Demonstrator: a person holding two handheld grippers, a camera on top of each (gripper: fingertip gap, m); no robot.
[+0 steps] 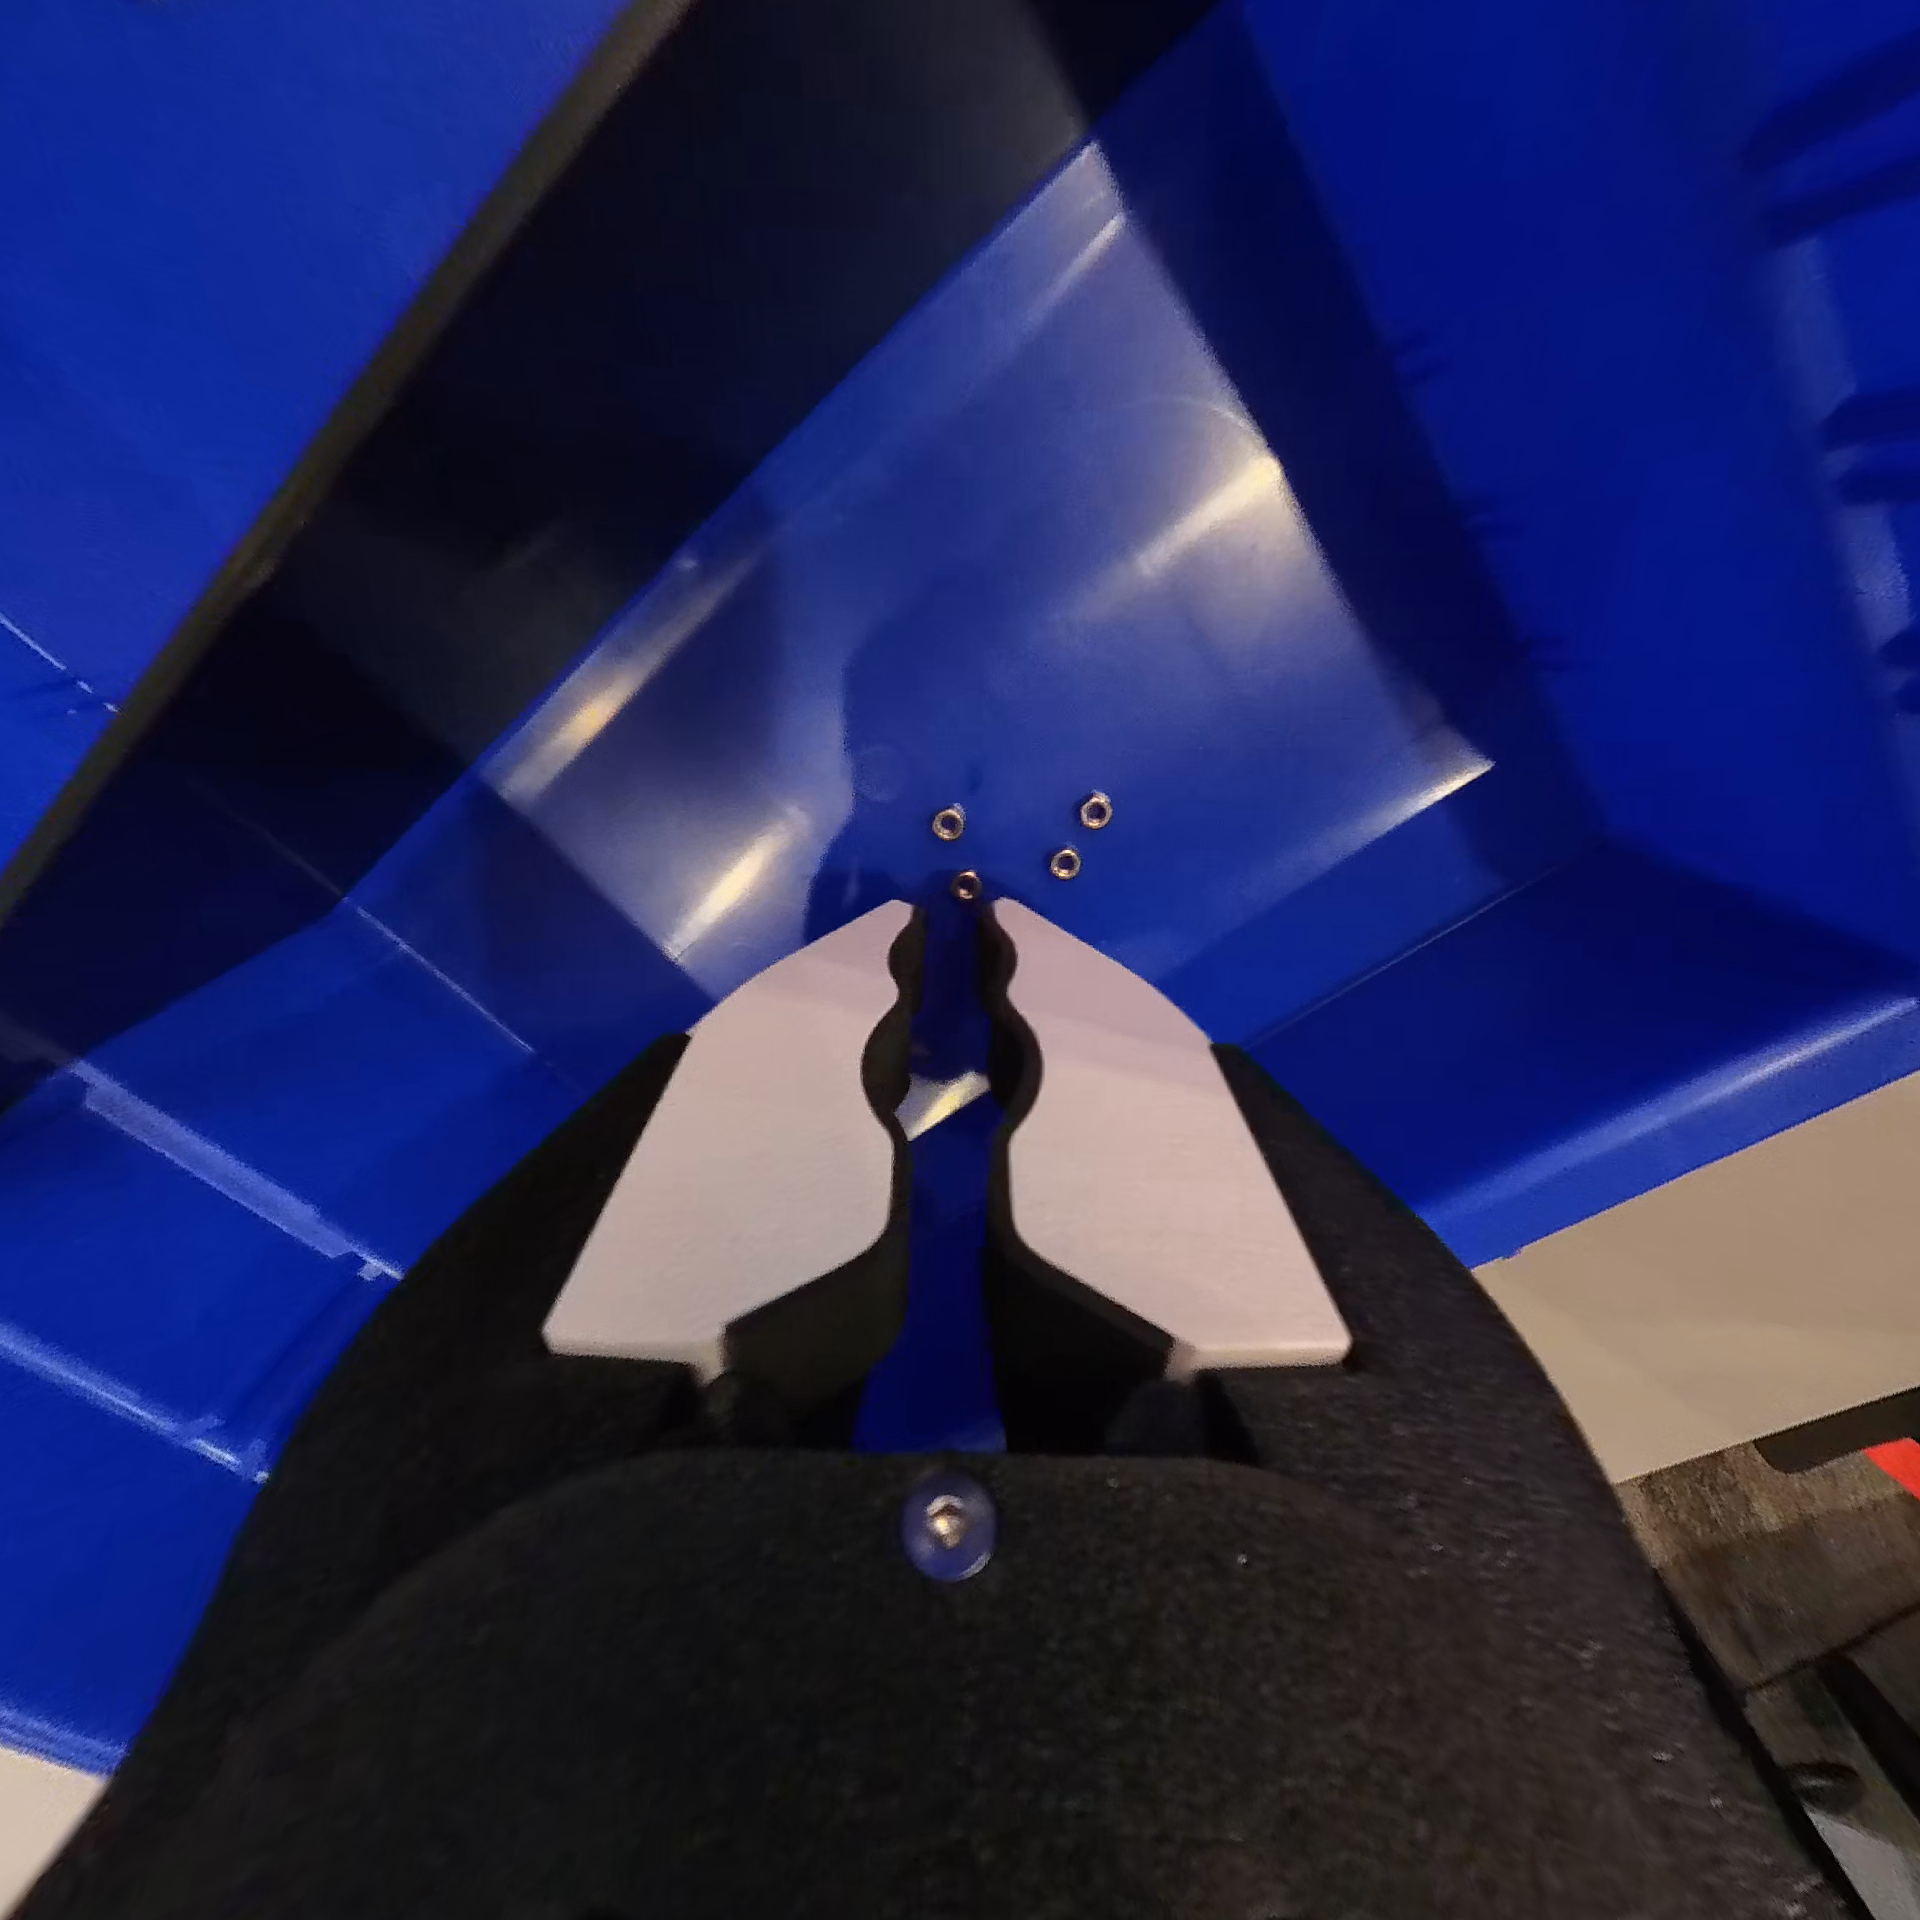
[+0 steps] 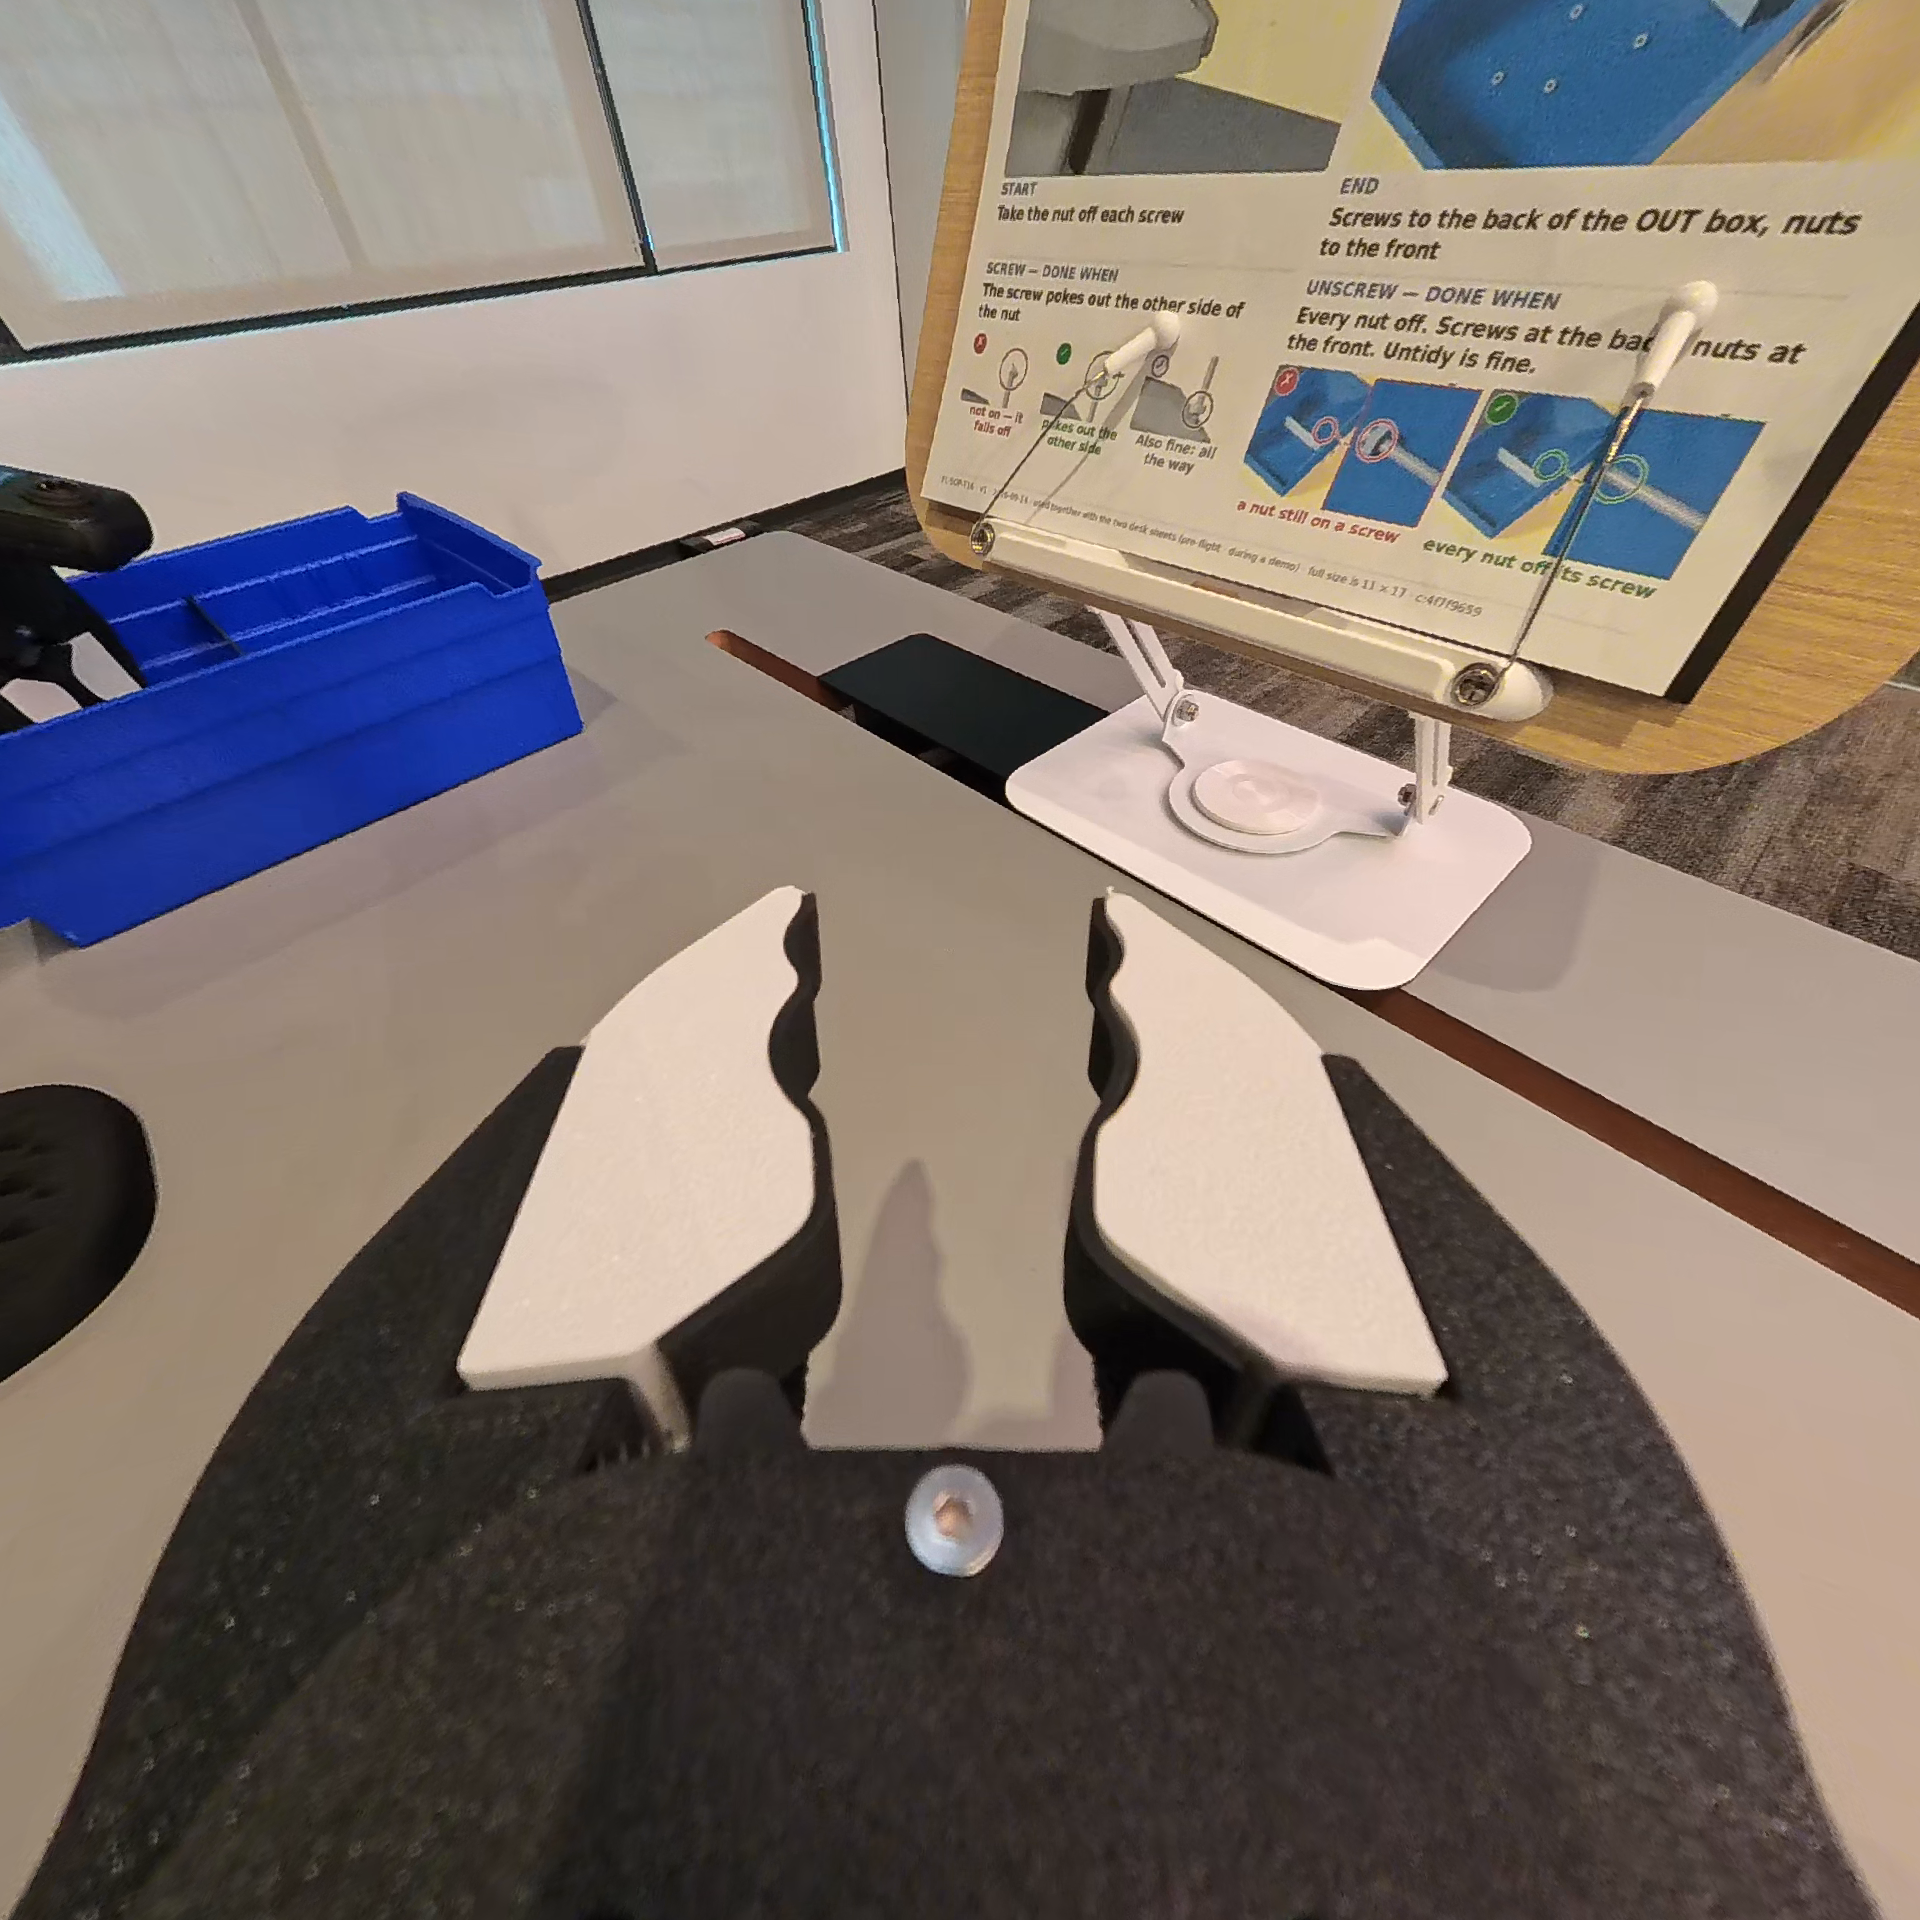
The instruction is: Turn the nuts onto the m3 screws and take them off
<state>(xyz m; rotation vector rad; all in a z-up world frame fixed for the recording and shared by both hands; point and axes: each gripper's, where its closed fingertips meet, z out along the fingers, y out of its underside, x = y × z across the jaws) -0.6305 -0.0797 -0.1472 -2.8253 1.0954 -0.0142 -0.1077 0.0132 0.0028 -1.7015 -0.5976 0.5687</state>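
Right now your left claw is reaching into the blue bin, tips nearly together with a thin gap between them. One small metal nut sits right at that gap, at the very tips; from this angle you can't tell whether it's actually pinched or just lying on the bin floor in front of them. Three more nuts lie loose on the bin floor just beyond: one straight ahead, and two slightly to the right, close together. No screws are visible in this view.

Your right claw is released, fingers spread wide and gripping nothing, hovering over the grey surface. In its view the blue bin stands off to the left on the surface, with a divider across its inside, and the black body of the other tool shows at its left end. A white stand sits ahead and to the right, holding a wooden board with a printed instruction sheet clipped on it. A black round object lies at the left edge, cut off by the frame.
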